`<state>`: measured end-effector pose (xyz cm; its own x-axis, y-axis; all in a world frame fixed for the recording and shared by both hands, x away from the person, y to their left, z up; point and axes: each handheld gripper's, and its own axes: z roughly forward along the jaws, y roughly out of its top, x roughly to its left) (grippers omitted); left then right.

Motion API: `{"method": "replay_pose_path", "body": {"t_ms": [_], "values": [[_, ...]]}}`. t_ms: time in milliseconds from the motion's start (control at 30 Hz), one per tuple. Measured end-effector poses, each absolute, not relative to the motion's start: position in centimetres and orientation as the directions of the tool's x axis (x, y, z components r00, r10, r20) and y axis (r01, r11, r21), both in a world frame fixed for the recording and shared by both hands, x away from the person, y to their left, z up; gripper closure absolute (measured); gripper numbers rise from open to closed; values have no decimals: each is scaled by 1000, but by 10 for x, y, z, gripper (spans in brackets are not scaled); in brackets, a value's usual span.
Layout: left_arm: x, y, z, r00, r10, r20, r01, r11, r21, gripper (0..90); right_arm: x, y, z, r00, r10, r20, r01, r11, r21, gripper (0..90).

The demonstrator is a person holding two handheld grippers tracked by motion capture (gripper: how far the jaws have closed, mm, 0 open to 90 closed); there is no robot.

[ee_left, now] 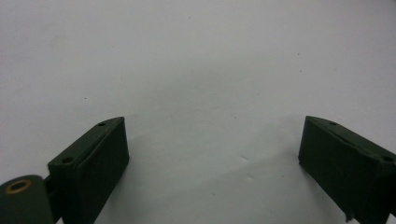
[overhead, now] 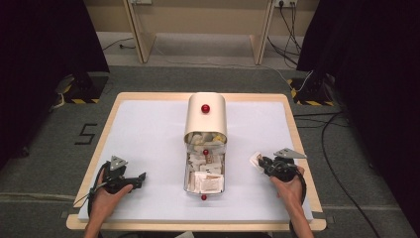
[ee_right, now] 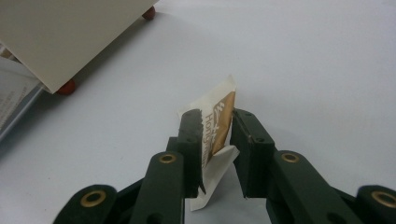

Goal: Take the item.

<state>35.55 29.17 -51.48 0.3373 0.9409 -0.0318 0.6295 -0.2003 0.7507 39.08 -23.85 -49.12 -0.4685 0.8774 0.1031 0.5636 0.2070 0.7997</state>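
Pinching thin white-and-brown paper sachet (ee_right: 215, 122) mid-body, right tongs (ee_right: 215, 140) near bench's right edge; light, crumples easily. Left tongs (ee_left: 212, 154) released, empty.

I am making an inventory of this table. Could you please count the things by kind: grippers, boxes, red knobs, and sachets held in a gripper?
Grippers: 2 (left gripper, right gripper)
Box of sachets: 1
Red knobs in the high view: 3
Sachet held in a gripper: 1
Total: 7

Grey carpet floor (overhead: 208, 79). Black curtains (overhead: 47, 34) hang at both sides. Pale wooden frame legs (overhead: 141, 39) stand against the beige back wall (overhead: 203, 15). Black cables (overhead: 341, 148) trail across the floor at right. Wood-edged white tabletop (overhead: 148, 124).
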Motion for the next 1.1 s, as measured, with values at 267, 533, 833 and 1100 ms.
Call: {"method": "replay_pose_path", "body": {"t_ms": [267, 533, 833, 1100], "values": [[355, 292, -515, 337, 941, -32, 629, -200, 751, 76, 391, -240, -489, -452, 886, 98, 561, 197, 804, 683], [355, 292, -515, 338, 941, -32, 629, -200, 751, 76, 391, -243, -485, -424, 896, 133, 570, 150, 808, 468], [355, 292, -515, 337, 941, -32, 630, -200, 751, 76, 389, -245, -479, -404, 903, 147, 568, 122, 814, 392], [355, 292, -515, 337, 941, -32, 629, -200, 751, 76, 387, -243, -477, -410, 898, 158, 567, 116, 816, 378]]}}
